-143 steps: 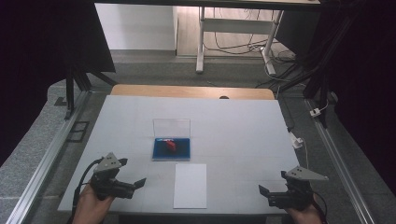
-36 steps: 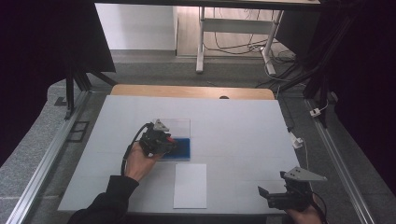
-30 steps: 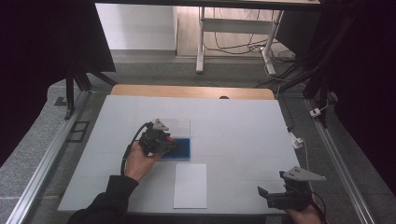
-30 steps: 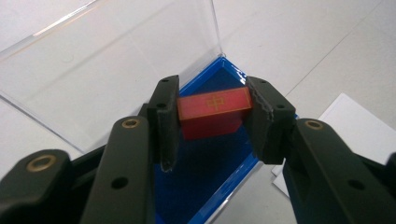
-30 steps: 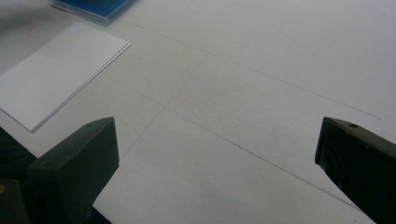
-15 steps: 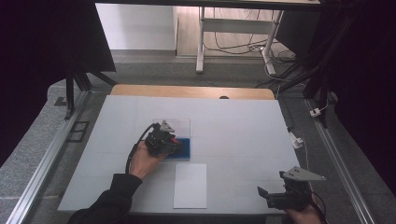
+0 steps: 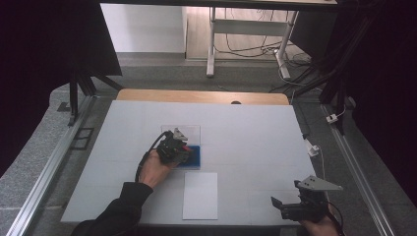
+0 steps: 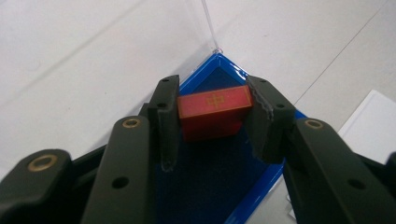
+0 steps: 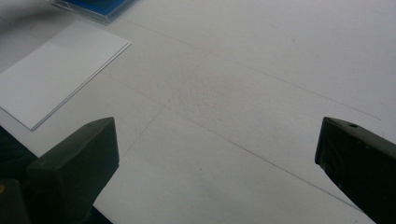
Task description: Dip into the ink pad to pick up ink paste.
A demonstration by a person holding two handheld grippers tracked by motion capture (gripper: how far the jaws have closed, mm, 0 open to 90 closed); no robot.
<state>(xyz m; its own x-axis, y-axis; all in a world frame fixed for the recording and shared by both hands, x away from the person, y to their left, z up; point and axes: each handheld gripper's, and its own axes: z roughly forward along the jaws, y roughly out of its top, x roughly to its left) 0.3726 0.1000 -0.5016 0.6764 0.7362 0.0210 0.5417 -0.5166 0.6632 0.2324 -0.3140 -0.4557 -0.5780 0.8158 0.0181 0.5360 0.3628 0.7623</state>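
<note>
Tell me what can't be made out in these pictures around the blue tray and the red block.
- Red block: its underside is hidden in the left gripper view, so whether it rests on the blue tray is unclear.
- High view: the left gripper and hand cover the block.
- Gold mark on the block: too small to read.
- Blue tray: cut off at the right gripper view's top edge.
- Clear lid: faint, its edges hard to trace.

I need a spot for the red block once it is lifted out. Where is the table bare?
Bare: the wide stretch right of the blue tray, up to the right hand-held gripper, and the far strip beyond the clear lid. Crowded: around the left hand-held gripper, the red block and the white paper.
</note>
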